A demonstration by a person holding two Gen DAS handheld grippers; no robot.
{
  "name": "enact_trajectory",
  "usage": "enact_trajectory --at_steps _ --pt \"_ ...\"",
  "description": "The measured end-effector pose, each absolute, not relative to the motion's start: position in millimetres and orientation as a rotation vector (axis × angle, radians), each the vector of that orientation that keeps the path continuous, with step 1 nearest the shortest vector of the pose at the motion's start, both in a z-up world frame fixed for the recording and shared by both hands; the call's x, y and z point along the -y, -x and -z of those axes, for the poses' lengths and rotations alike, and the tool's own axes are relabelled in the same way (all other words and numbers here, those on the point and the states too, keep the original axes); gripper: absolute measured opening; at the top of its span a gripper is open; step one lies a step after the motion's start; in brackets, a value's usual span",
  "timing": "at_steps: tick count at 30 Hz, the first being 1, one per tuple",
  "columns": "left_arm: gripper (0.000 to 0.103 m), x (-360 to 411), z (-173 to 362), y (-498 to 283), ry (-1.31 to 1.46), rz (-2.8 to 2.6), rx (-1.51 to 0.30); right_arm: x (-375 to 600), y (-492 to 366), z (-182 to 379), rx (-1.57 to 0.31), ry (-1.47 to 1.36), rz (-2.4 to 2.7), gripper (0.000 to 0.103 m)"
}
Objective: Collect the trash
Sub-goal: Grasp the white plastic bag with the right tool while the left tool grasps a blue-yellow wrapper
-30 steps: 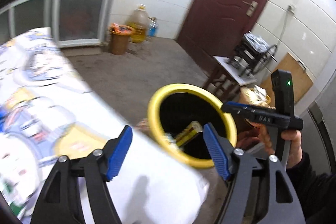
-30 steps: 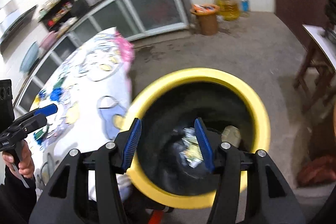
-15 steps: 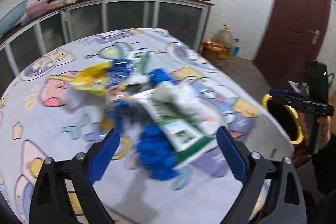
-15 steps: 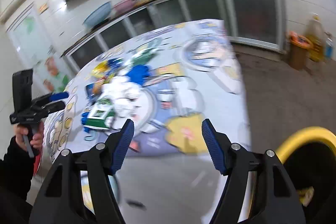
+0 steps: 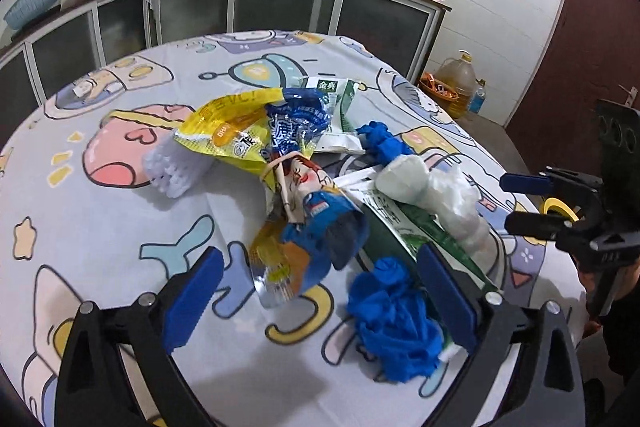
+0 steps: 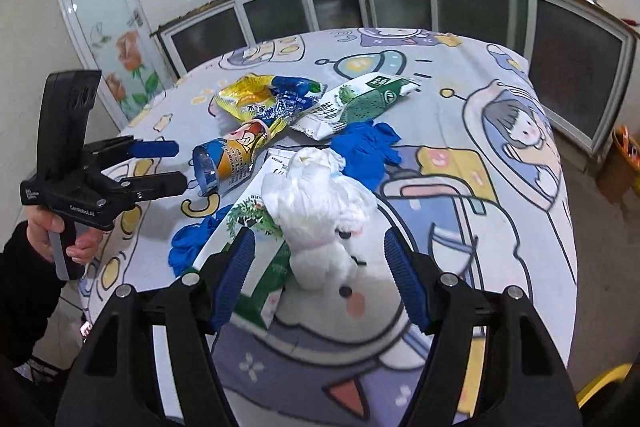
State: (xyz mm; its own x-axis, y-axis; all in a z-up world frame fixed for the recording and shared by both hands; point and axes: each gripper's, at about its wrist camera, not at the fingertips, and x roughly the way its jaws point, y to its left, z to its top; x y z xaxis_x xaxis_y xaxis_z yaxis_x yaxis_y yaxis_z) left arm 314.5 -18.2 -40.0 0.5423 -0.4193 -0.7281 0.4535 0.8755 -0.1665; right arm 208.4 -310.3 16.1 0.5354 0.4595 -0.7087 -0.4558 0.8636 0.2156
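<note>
A pile of trash lies on the cartoon-print tablecloth (image 5: 120, 227): a yellow snack bag (image 5: 224, 135), a blue wrapper (image 5: 296, 123), a blue-orange snack bag (image 5: 308, 239), a crumpled blue glove (image 5: 394, 315), a second blue glove (image 6: 368, 149), a green-white carton (image 6: 356, 103), a flattened green carton (image 6: 256, 251) and a white plastic bag (image 6: 320, 211). My left gripper (image 5: 320, 291) is open and empty, above the blue-orange bag and blue glove. My right gripper (image 6: 320, 267) is open and empty, jaws either side of the white bag.
A white ridged pad (image 5: 176, 167) lies left of the pile. The yellow bin rim (image 5: 558, 205) shows beyond the table's right edge, also in the right wrist view (image 6: 608, 379). Cabinets (image 5: 280, 7) line the back wall. An oil jug (image 5: 458, 79) and small basket (image 5: 438, 93) stand on the floor.
Both grippers have swung from over the yellow bin back to the table and closed in on the trash pile. Both stay open and empty.
</note>
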Motion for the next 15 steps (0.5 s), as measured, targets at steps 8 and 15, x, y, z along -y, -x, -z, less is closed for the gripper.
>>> enact_trajectory --at_steps 8,15 --pt "0.094 29 44 -350 0.047 0.568 -0.900 299 -235 -4 -0.905 0.020 -0.551 0.064" --pt "0.093 46 61 -374 0.079 0.571 -0.957 293 -248 9 -0.975 -0.011 -0.598 0.064"
